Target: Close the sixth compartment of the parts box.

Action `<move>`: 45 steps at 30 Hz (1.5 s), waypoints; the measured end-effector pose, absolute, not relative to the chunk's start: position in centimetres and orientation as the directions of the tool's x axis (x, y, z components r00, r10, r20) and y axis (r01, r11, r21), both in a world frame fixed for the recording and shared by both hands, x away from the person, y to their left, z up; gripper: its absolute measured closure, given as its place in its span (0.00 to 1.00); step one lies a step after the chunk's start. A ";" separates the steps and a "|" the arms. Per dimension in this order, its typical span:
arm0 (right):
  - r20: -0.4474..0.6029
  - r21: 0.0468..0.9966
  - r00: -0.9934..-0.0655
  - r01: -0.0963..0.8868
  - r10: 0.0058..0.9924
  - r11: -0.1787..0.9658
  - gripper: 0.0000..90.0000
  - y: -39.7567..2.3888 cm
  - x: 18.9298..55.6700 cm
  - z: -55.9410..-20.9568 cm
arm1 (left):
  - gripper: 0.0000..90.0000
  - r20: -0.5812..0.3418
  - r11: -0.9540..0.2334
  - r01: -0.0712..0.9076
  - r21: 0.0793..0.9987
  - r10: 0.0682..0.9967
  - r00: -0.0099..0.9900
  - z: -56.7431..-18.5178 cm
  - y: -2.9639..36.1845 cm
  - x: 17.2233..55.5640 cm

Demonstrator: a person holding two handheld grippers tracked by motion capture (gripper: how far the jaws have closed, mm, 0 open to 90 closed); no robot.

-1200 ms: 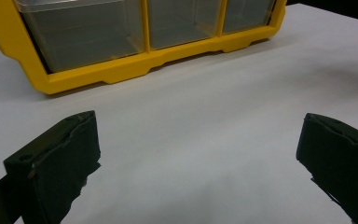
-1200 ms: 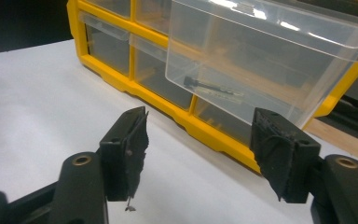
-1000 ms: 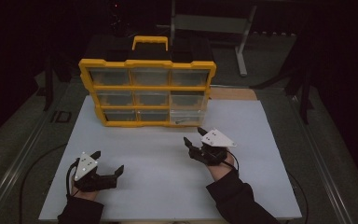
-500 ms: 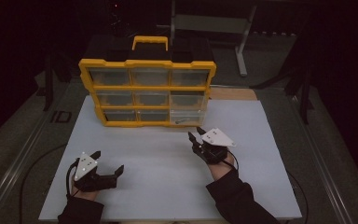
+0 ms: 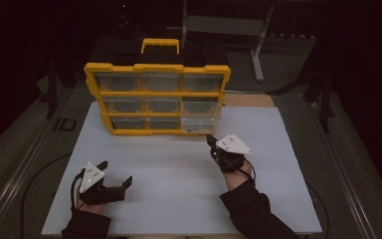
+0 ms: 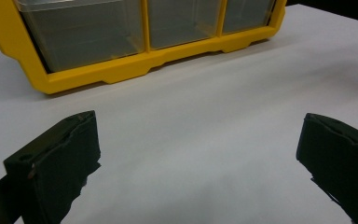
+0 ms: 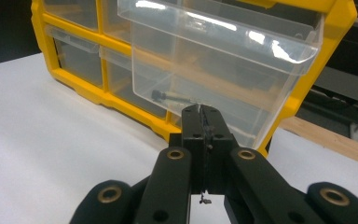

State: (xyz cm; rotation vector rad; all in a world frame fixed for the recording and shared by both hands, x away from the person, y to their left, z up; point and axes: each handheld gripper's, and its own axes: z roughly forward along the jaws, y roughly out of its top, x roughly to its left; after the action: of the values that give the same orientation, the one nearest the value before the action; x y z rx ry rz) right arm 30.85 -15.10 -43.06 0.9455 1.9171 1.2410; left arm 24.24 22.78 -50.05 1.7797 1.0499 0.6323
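Note:
A yellow organizer [image 5: 156, 67] with clear drawers stands upright at the back of the white mat. Its bottom-right drawer [image 5: 201, 122] is tipped out, and in the right gripper view this drawer [image 7: 223, 60] holds a dark screw [image 7: 168, 96]. My right gripper [image 5: 210, 140] sits just in front of that drawer. Its jaws have just been closing and now meet, with nothing visible between them; the tips [image 7: 200, 109] reach the drawer's lower front edge. My left gripper [image 5: 115, 172] rests at the front left of the mat, open and empty [image 6: 198, 154].
The white mat [image 5: 179, 174] covers the table between the organizer and the person's sleeves. A wooden strip [image 5: 248, 99] lies behind the mat at the right. Dark frames and a metal stand [image 5: 258, 45] are behind the organizer.
The right gripper's jaws have gone from wide open to fully together in front of the bottom-right drawer. Both hands have stayed where they were, and the left gripper is unchanged.

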 end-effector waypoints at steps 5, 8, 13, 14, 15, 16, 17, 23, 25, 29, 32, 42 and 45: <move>-0.148 0.930 -0.518 0.216 0.842 0.297 1.00 -15.2 31.2 -43.0 | 0.00 -0.029 -0.190 0.381 0.905 0.865 0.501 -50.1 22.7 24.2; -0.147 0.930 -0.525 0.215 0.838 0.298 1.00 -15.2 31.3 -42.8 | 0.00 -0.029 -0.190 0.381 0.905 0.865 0.500 -50.1 22.7 24.2; -0.124 0.932 -0.526 0.230 0.841 0.281 1.00 -15.3 31.9 -42.8 | 0.00 -0.036 -0.182 0.380 0.907 0.866 0.499 -50.0 22.8 24.2; -0.127 0.932 -0.522 0.230 0.844 0.282 1.00 -15.4 31.9 -42.9 | 0.00 -0.038 -0.178 0.380 0.908 0.866 0.498 -50.0 22.8 24.2; -0.124 0.932 -0.520 0.232 0.845 0.280 1.00 -15.4 32.0 -42.9 | 0.00 -0.040 -0.177 0.380 0.908 0.866 0.498 -50.0 22.8 24.2; -0.112 0.933 -0.518 0.238 0.848 0.269 1.00 -15.4 32.1 -42.9 | 0.00 -0.040 -0.177 0.381 0.908 0.866 0.499 -50.0 22.8 24.2; -0.102 0.935 -0.519 0.241 0.849 0.260 1.00 -15.5 32.2 -43.0 | 0.00 -0.038 -0.179 0.381 0.907 0.866 0.498 -50.0 22.8 24.2; -0.090 0.935 -0.518 0.250 0.851 0.252 1.00 -15.4 32.6 -43.0 | 0.00 -0.035 -0.184 0.381 0.906 0.865 0.500 -50.1 22.8 24.2; -0.082 0.936 -0.517 0.253 0.852 0.244 1.00 -15.4 32.7 -42.9 | 0.00 -0.036 -0.184 0.382 0.906 0.864 0.502 -50.1 22.8 24.3; -0.081 0.936 -0.517 0.254 0.852 0.243 1.00 -15.2 32.8 -42.8 | 0.00 -0.036 -0.183 0.381 0.906 0.865 0.500 -50.1 22.8 24.3; -0.077 0.937 -0.515 0.255 0.854 0.238 1.00 -15.1 32.9 -42.8 | 0.00 -0.036 -0.182 0.380 0.907 0.865 0.501 -50.0 22.8 24.2; -0.063 0.935 -0.514 0.270 0.855 0.231 1.00 -15.0 33.5 -43.1 | 0.00 -0.036 -0.183 0.380 0.907 0.865 0.501 -50.1 22.8 24.2; -0.055 0.933 -0.516 0.279 0.855 0.229 1.00 -14.9 33.8 -43.2 | 0.00 -0.036 -0.183 0.381 0.906 0.865 0.501 -50.1 22.8 24.2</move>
State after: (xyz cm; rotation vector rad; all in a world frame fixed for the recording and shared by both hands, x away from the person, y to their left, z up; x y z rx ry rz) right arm 33.78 -14.93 -43.24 1.0388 1.9257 1.2816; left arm 24.25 22.83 -50.05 1.7747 1.0501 0.6253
